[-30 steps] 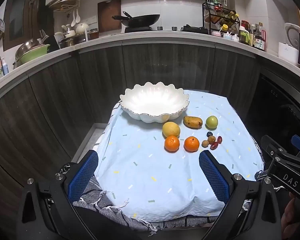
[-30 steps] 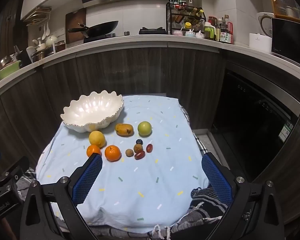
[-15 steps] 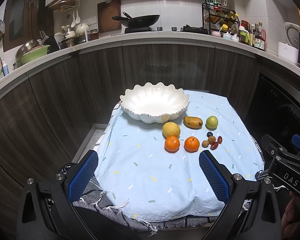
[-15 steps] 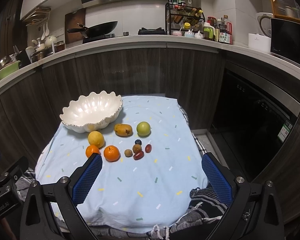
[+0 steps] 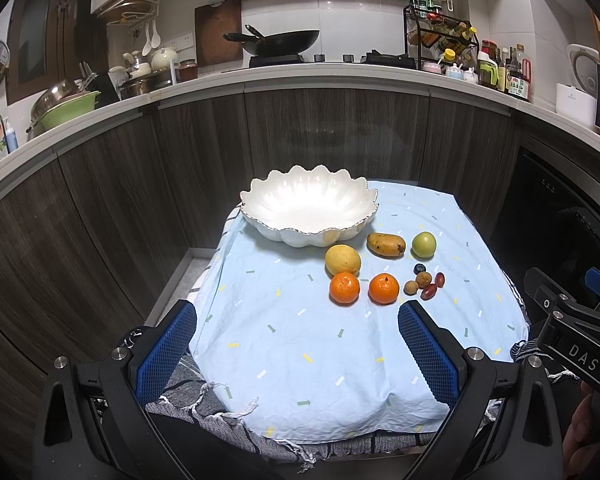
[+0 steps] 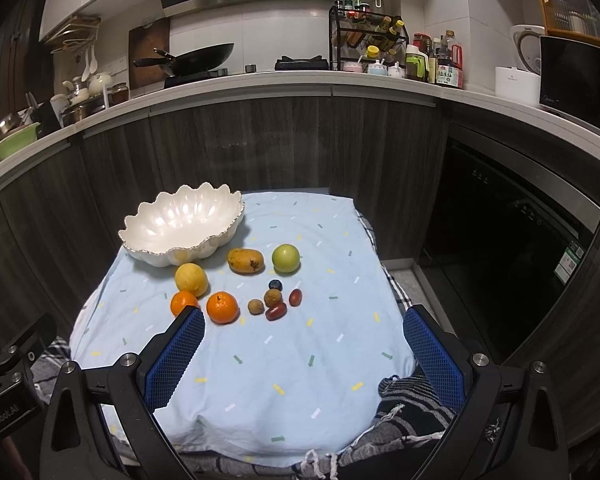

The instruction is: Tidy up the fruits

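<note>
Left wrist view shows the bowl (image 5: pixel 308 210) empty and every fruit, lemon (image 5: pixel 342 259) to grapes (image 5: pixel 429 291), loose on the cloth (image 5: pixel 284 336) just before it, both grippers (image 5: pixel 296 354) (image 6: pixel 306 362) wide, holding nothing, sorting unstarted.

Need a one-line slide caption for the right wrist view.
Open right gripper facing loose fruit beside an empty white bowl on a blue cloth.
</note>
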The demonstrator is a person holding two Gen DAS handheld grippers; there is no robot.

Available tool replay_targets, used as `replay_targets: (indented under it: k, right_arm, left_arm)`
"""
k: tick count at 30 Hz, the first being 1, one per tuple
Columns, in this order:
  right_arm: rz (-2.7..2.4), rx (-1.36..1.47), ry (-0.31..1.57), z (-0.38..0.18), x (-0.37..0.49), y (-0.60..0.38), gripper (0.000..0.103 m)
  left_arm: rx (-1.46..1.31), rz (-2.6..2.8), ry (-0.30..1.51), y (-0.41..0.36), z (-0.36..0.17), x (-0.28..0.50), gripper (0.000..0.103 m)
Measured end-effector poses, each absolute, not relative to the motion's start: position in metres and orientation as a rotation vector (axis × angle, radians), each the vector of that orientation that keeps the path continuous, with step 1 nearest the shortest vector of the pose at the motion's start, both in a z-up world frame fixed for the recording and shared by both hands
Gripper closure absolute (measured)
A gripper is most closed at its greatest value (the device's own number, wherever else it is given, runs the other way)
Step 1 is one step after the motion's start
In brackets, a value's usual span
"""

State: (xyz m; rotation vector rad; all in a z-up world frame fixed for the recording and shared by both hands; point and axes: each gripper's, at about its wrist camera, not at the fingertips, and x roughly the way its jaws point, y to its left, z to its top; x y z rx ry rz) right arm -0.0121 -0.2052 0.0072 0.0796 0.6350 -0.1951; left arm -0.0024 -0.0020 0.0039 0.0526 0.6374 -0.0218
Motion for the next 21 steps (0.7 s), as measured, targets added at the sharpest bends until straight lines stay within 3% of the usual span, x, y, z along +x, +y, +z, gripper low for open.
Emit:
replay_targets:
  k: [21]
  right_arm:
    - [-0.197, 0.082, 0.635, 0.0074, -0.0124, -0.2070, 0.002]
  left_arm:
    - [0.054, -0.021, 0.636, -0.0026, 0.0034, -0.0027, 0.000]
